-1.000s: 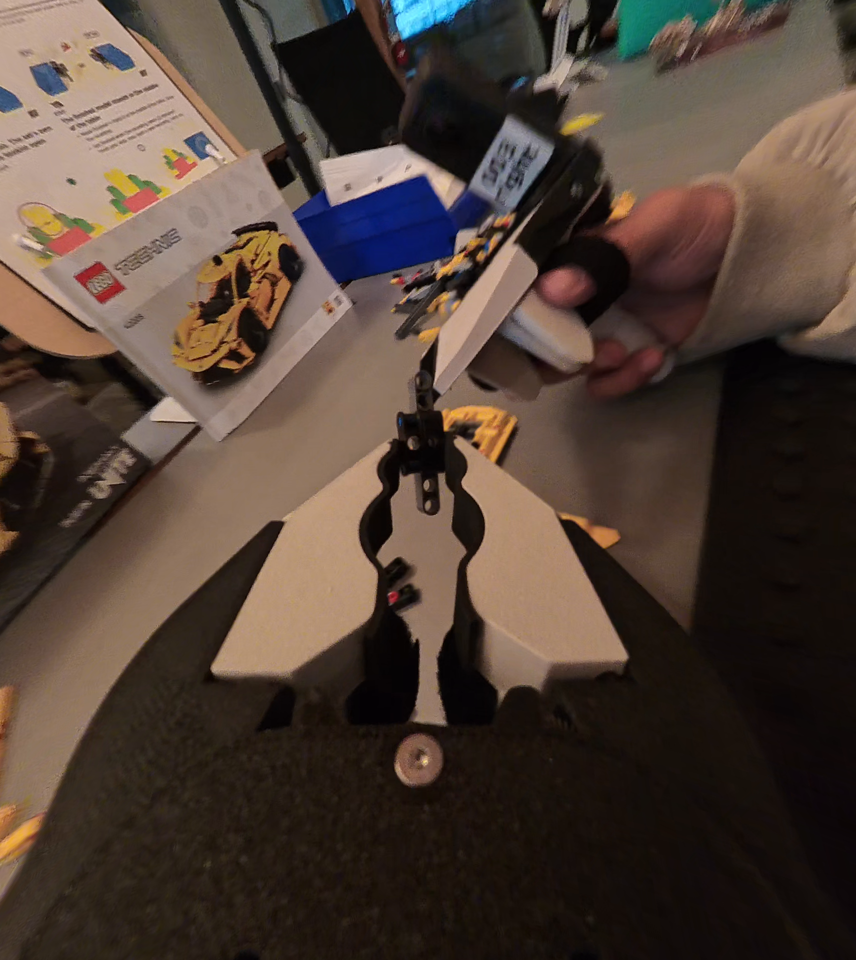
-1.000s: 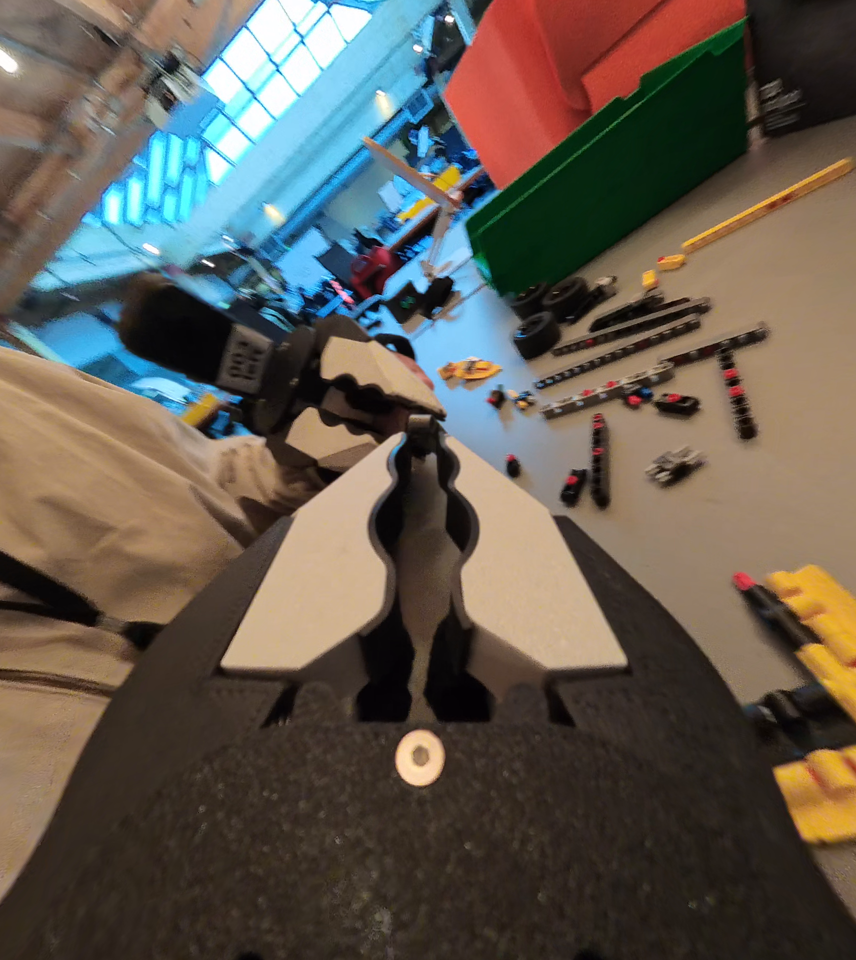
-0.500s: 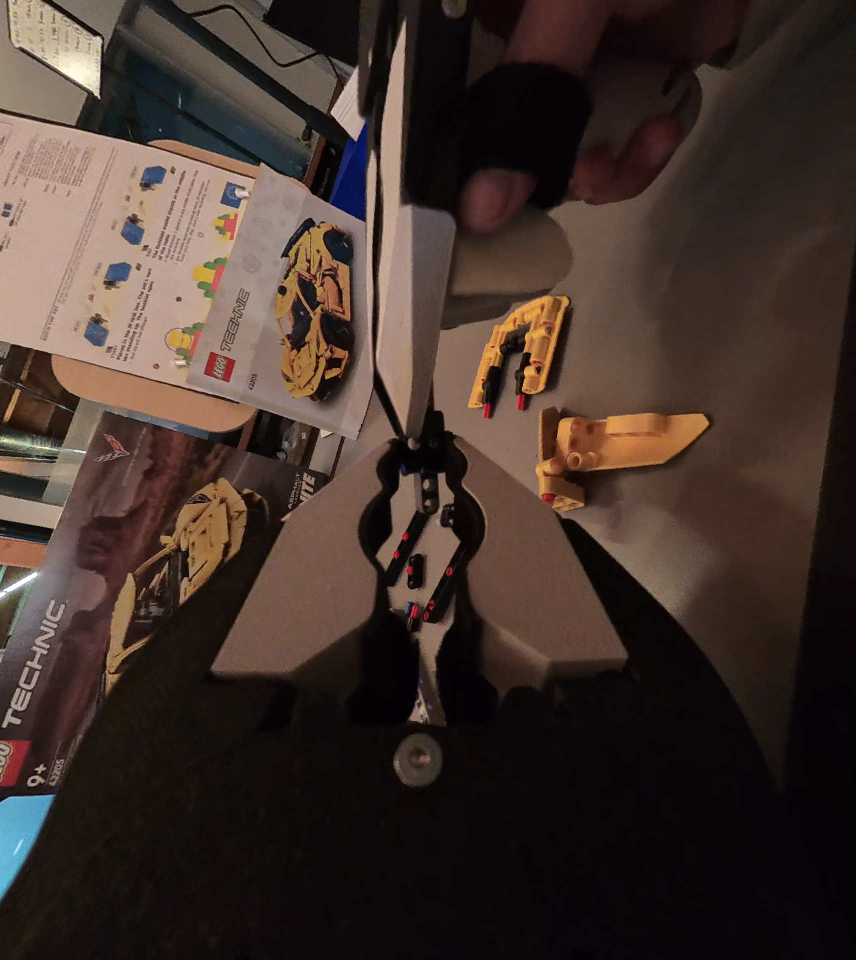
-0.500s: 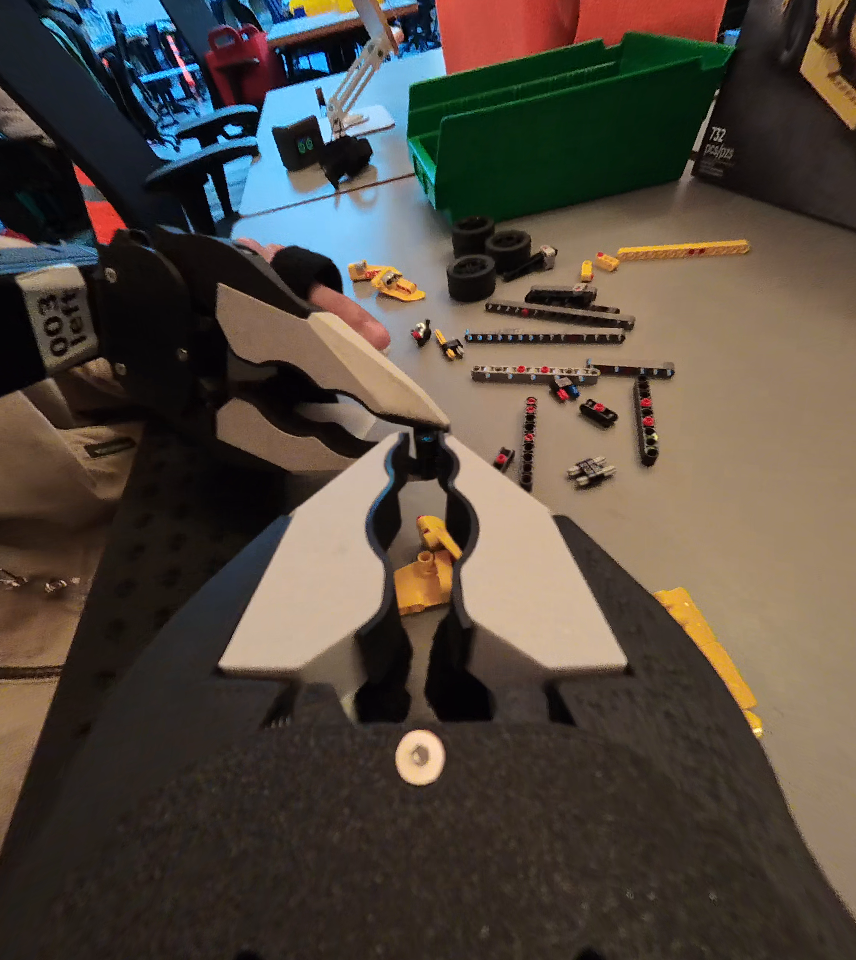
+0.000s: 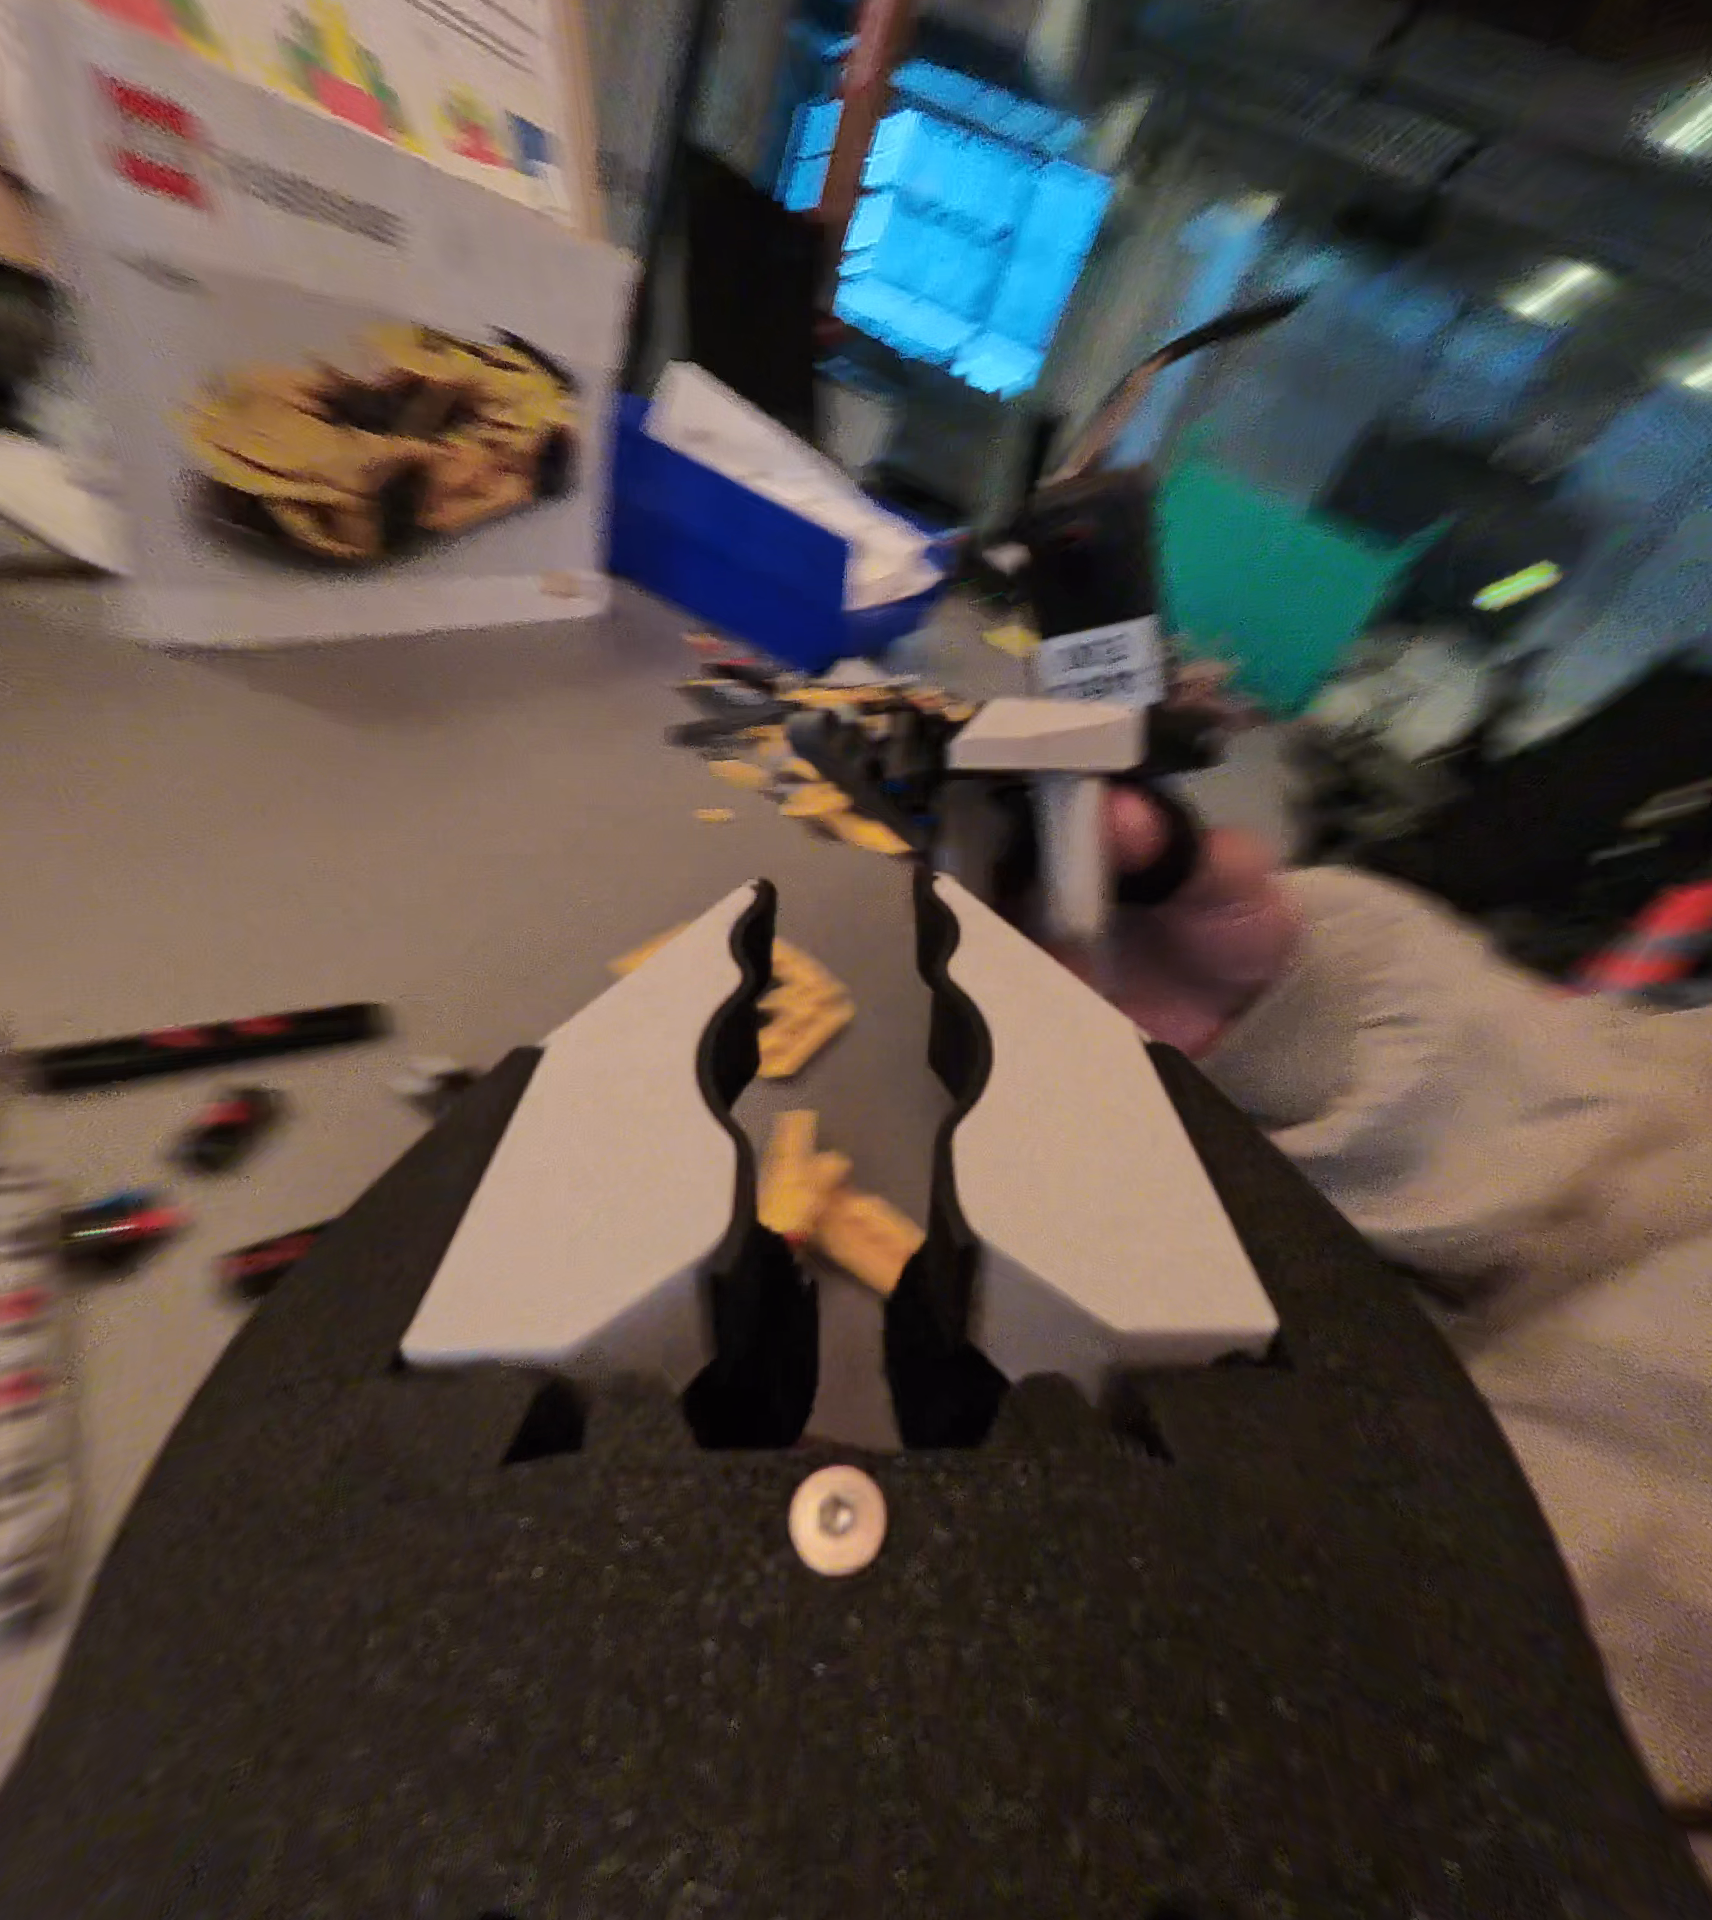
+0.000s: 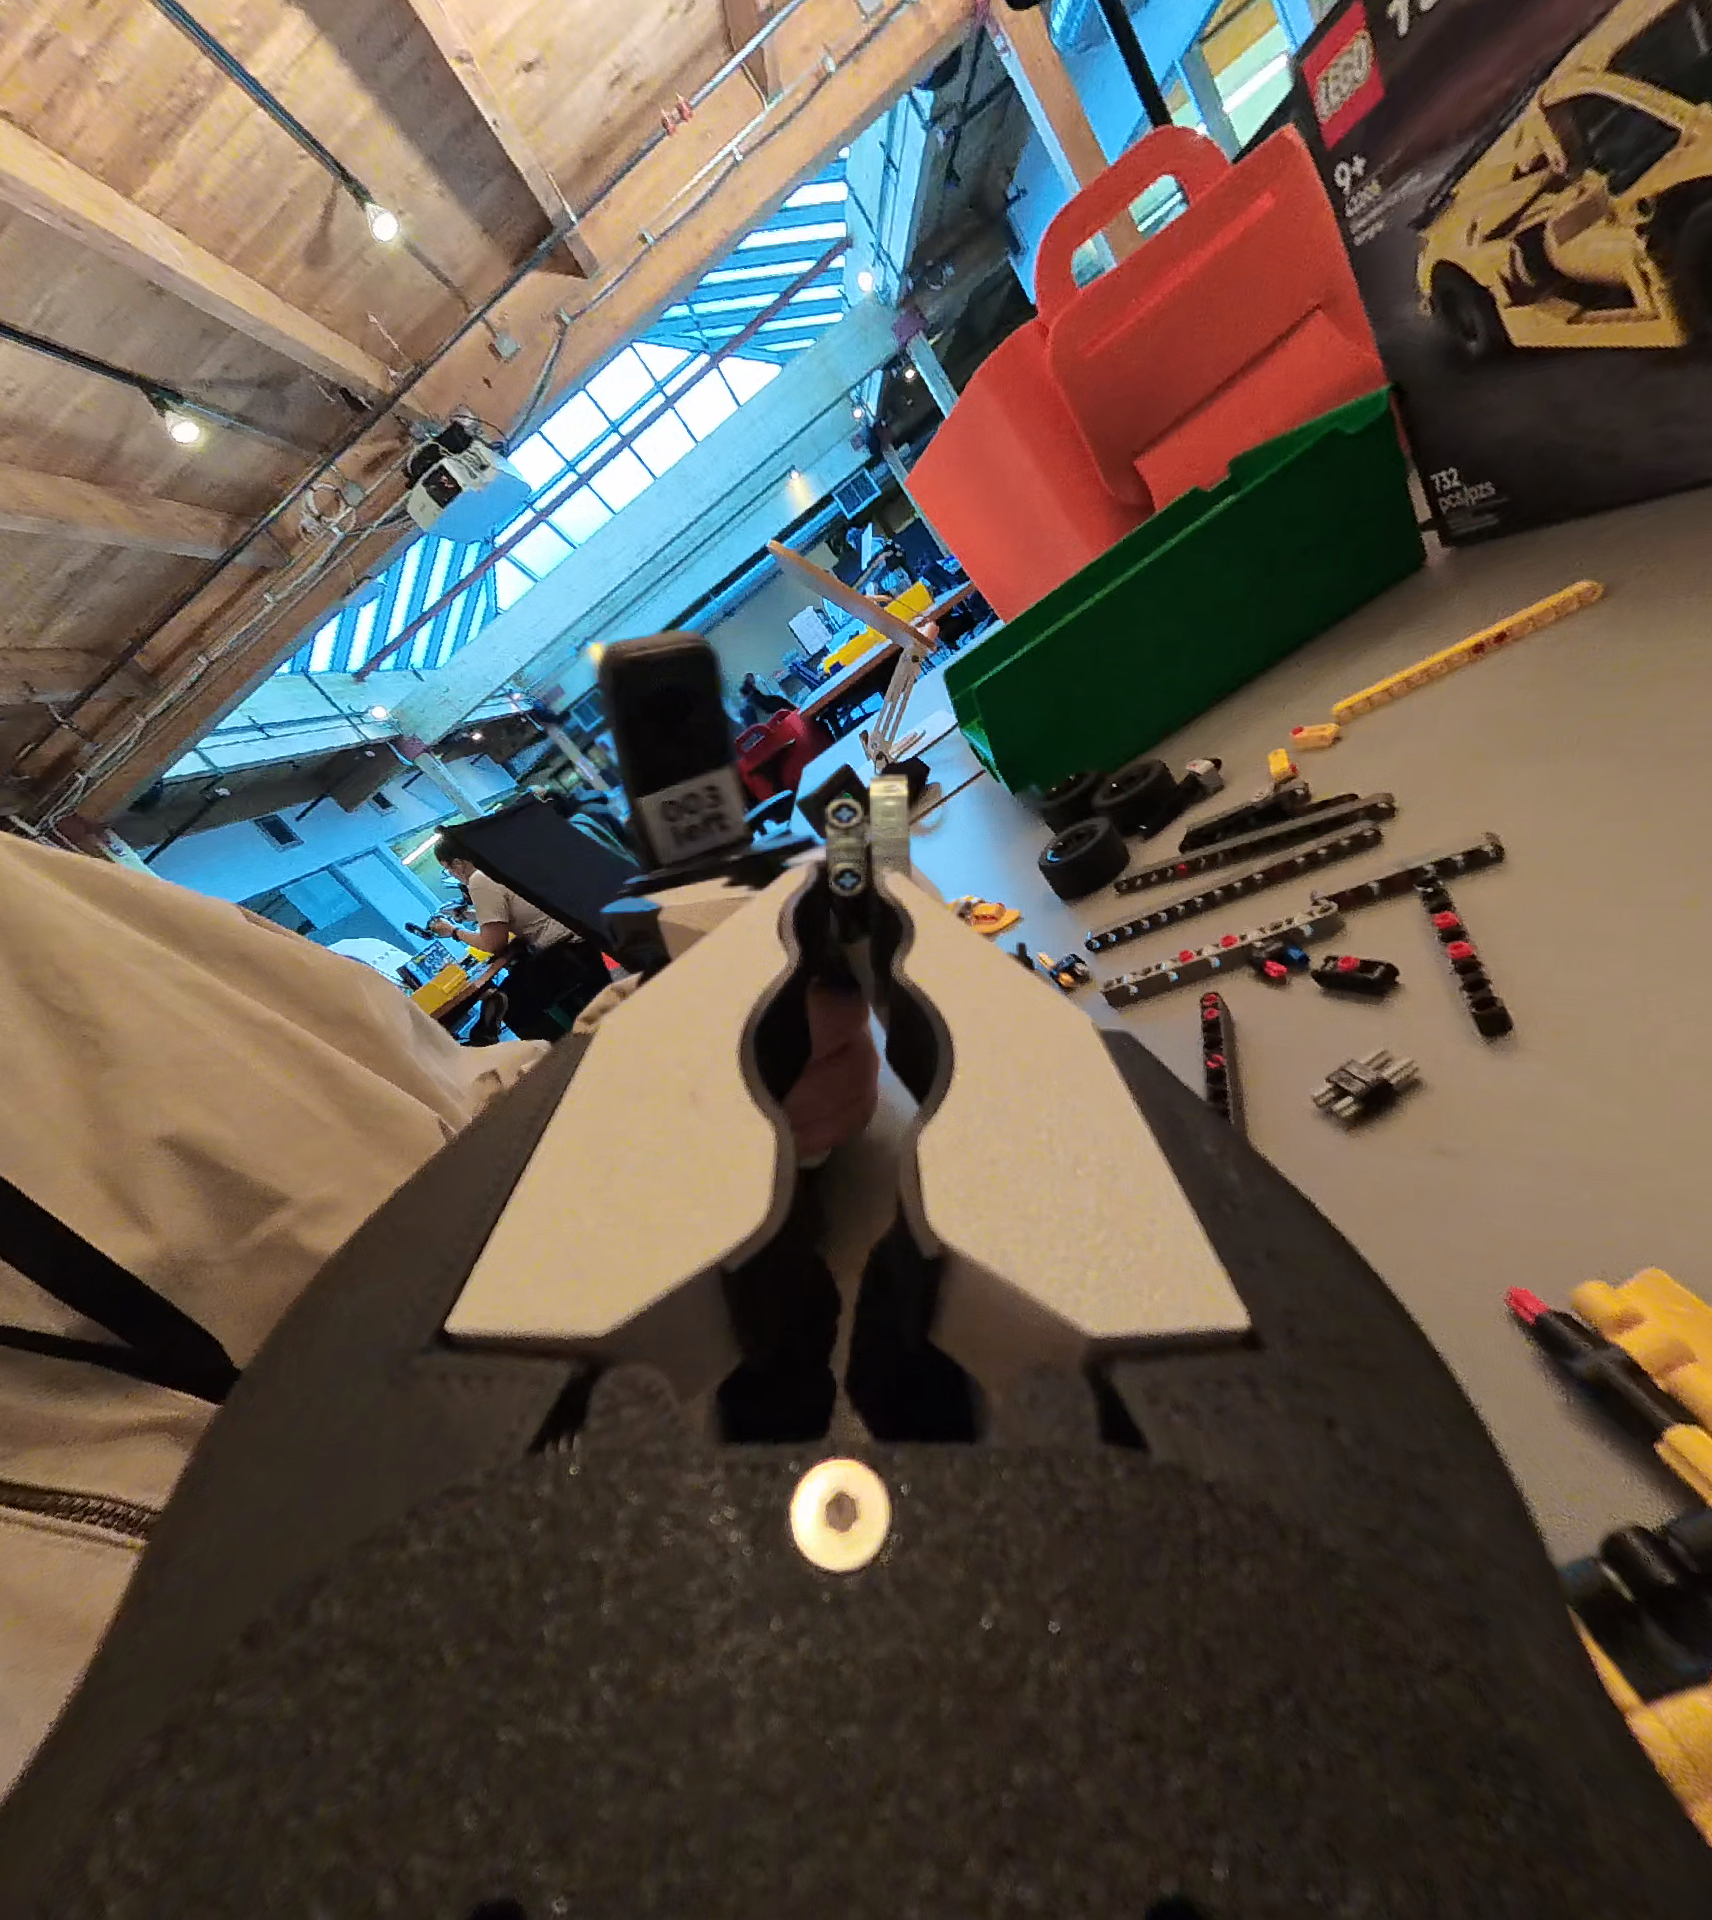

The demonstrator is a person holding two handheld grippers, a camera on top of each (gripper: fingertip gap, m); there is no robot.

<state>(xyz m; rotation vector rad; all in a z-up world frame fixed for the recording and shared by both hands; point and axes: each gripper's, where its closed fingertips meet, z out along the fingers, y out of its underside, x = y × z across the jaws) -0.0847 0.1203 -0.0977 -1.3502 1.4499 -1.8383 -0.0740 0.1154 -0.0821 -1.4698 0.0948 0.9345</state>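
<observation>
Big workshop hall, timber ceiling (image 6: 208, 208), skylights. Grey counter (image 6: 1610, 935) strewn with black beams (image 6: 1247, 883), wheels (image 6: 1080, 857); green bin (image 6: 1195, 623) and red case (image 6: 1174, 343) at back. Left tool (image 5: 839, 894) gaping, empty, over yellow pieces (image 5: 831, 1195). Right tool (image 6: 849, 883) pinched on small black pin part (image 6: 847, 852), raised off counter.

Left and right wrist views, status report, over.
Left hand-held gripper open, empty, above yellow pieces on grey table. Right hand-held gripper shut on small black piece, raised off table. Nothing between them.
</observation>
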